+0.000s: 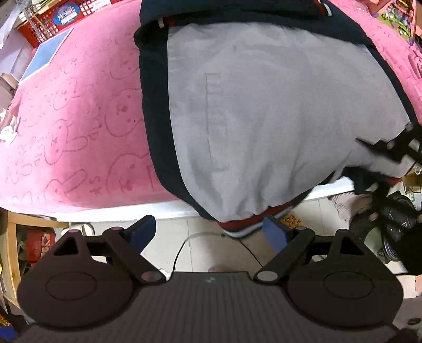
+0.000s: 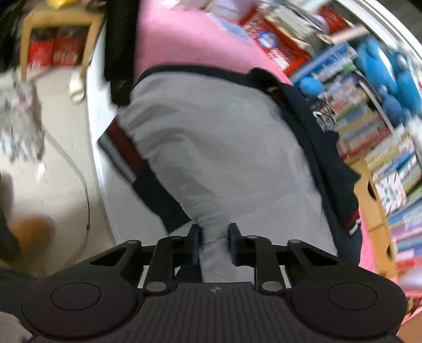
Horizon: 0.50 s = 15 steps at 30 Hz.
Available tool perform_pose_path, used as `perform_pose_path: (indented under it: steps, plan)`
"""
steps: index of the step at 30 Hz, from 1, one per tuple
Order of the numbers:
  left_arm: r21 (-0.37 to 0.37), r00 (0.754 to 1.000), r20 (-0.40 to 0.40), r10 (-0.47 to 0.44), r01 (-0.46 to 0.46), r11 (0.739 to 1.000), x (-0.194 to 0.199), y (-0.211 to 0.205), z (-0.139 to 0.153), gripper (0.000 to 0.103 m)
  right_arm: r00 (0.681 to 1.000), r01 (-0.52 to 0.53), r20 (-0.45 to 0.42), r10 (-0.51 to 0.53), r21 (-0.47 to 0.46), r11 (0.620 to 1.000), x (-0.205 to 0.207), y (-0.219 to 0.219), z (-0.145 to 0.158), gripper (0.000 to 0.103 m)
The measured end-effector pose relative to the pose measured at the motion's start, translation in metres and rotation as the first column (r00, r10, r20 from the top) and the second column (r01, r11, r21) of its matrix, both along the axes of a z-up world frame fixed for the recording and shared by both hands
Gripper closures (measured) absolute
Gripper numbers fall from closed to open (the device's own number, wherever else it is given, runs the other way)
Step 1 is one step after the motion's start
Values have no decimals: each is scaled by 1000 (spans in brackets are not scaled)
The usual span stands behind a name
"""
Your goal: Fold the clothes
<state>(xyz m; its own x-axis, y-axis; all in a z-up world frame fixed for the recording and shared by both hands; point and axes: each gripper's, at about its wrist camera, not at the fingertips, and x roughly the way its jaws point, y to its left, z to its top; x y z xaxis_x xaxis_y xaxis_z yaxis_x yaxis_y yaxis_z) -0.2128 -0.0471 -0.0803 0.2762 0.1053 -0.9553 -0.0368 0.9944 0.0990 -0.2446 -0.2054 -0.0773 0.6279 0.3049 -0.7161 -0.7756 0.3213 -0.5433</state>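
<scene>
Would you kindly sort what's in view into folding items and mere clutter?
Job: jacket, right gripper clamped on it, open left gripper, pink blanket.
Clutter: red basket, books, blue toy, floor cable.

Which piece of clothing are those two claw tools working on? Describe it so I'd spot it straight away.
Find the pink blanket printed with rabbit outlines. On it lies the jacket, its hem hanging over the near edge. It shows pale grey lining framed in navy, with a red-and-white striped hem band; nothing else there is grey.

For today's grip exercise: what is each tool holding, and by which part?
The right tool pinches a bunched grey fold at the jacket edge. The left tool is open, holding nothing.
</scene>
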Motion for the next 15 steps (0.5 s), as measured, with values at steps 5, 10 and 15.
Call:
perform_pose_path:
  steps: [5, 10, 15]
  plan:
    - [-2, 999, 23, 23, -23, 1000, -1, 8, 6, 14, 994, 107, -37, -103, 130, 986, 23, -5, 59, 87]
    - [-3, 998, 46, 47, -46, 999, -1, 17, 13, 14, 977, 209, -7, -213, 245, 947, 69, -9, 105, 87]
    - [5, 995, 73, 61, -62, 998, 6, 21, 22, 14, 945, 301, 33, -325, 296, 906, 147, 0, 107, 55]
